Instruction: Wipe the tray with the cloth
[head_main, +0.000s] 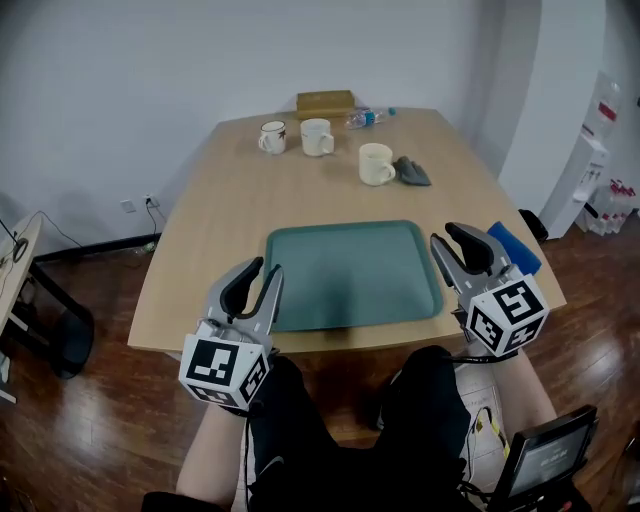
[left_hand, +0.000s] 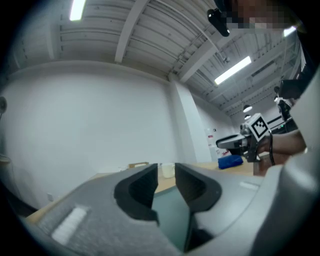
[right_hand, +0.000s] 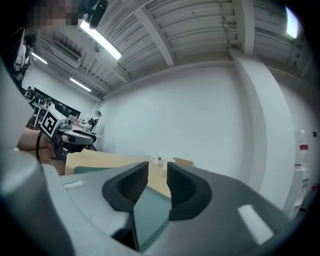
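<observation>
A teal tray lies flat on the wooden table, close to its near edge. A blue cloth rests on the table right of the tray, partly hidden behind my right gripper. That gripper hovers over the tray's right rim, open and empty. My left gripper hangs at the tray's near left corner, also open with nothing between its fingers. In the left gripper view the jaws frame the tray, with the blue cloth off to the right. The right gripper view shows its jaws apart over the tray.
Three mugs stand at the table's far side, with a crumpled grey cloth beside the nearest one. A tan box and a lying water bottle sit at the far edge. The person's legs are below the table's near edge.
</observation>
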